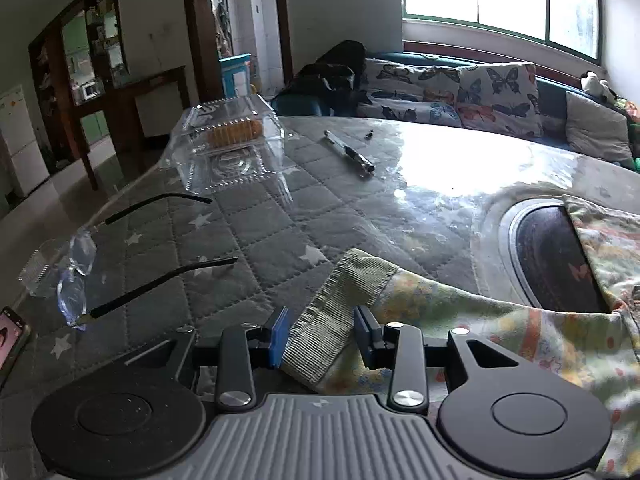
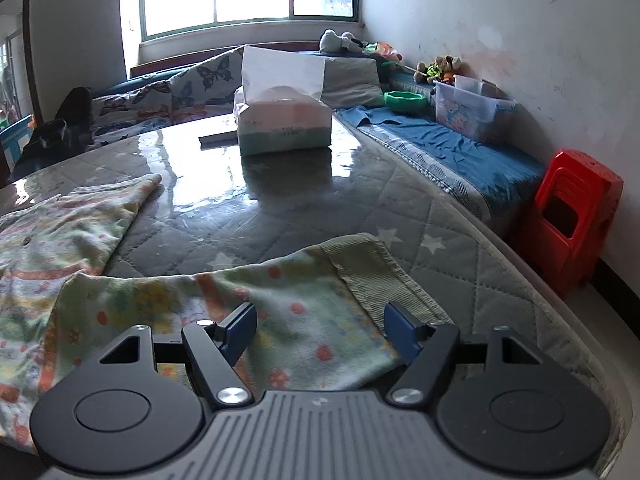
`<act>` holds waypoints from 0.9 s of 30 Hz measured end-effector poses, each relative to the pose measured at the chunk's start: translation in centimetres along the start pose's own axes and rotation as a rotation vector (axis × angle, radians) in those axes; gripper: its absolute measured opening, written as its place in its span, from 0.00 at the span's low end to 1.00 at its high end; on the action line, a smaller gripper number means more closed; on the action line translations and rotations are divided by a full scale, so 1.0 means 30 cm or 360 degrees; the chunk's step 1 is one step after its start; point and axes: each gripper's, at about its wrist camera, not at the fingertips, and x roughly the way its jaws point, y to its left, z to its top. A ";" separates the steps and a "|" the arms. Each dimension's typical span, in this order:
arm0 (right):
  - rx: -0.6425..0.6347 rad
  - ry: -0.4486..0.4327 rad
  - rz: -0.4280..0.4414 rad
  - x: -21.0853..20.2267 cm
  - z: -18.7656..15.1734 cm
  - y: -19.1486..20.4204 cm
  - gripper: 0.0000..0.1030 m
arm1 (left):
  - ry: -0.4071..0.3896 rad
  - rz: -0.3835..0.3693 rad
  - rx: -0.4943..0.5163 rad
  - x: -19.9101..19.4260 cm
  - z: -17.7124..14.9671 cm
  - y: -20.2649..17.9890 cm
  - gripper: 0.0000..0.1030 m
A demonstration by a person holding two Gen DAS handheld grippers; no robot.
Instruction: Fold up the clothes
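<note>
Left gripper (image 1: 322, 338): blue pads apart, jaws partly open, the ribbed green cuff (image 1: 332, 320) of the floral garment (image 1: 520, 344) lies between the two fingers. Cuff sits close to both pads, but whether they actually pinch it cannot be told. Cuff runs forward and up from between the fingers, its end just ahead of the tips. Rest of the garment spreads off to the right of the fingers, flat on the quilted star-pattern table cover (image 1: 248, 232). Right and ahead of the fingers, a dark oval patch (image 1: 552, 256) with the garment draped over its right edge. Left of the fingers, rimless glasses (image 1: 80, 272) with dark arms open, pointing away. Far left edge, a phone (image 1: 12, 336). Ahead and left, a clear plastic clamshell box (image 1: 232, 148) with something orange inside. Straight ahead, well apart, a pen (image 1: 348, 152) on the glossy part of the cover. Beyond that, a sofa with butterfly cushions (image 1: 460, 88).

Right gripper (image 2: 320, 334): fingers spread wide, holding nothing. Floral garment sleeve (image 2: 280, 304) lies flat under and between the fingers; its ribbed cuff (image 2: 372, 272) is just ahead of the right finger, touching the table cover. Body of the garment (image 2: 60, 216) lies off to the left of the fingers. Straight ahead, well apart, a tissue box (image 2: 284, 124) with a tissue sticking up. Right of the fingers, off the table, a red plastic stool (image 2: 572, 216). Ahead and right, a bench with blue cloth (image 2: 440, 144) and a clear storage bin (image 2: 468, 108).
</note>
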 end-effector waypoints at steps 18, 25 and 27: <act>-0.0122 -0.0024 0.0073 0.103 0.061 0.060 0.77 | 0.0005 0.0153 -0.0056 -0.069 -0.058 0.074 0.06; -0.0126 -0.0013 0.0055 0.107 0.072 0.073 0.75 | 0.0027 0.0145 -0.0058 -0.057 -0.044 0.085 0.14; -0.0153 -0.0016 0.0058 0.093 0.081 0.081 0.75 | 0.0037 0.0126 -0.0082 -0.062 -0.036 0.094 0.16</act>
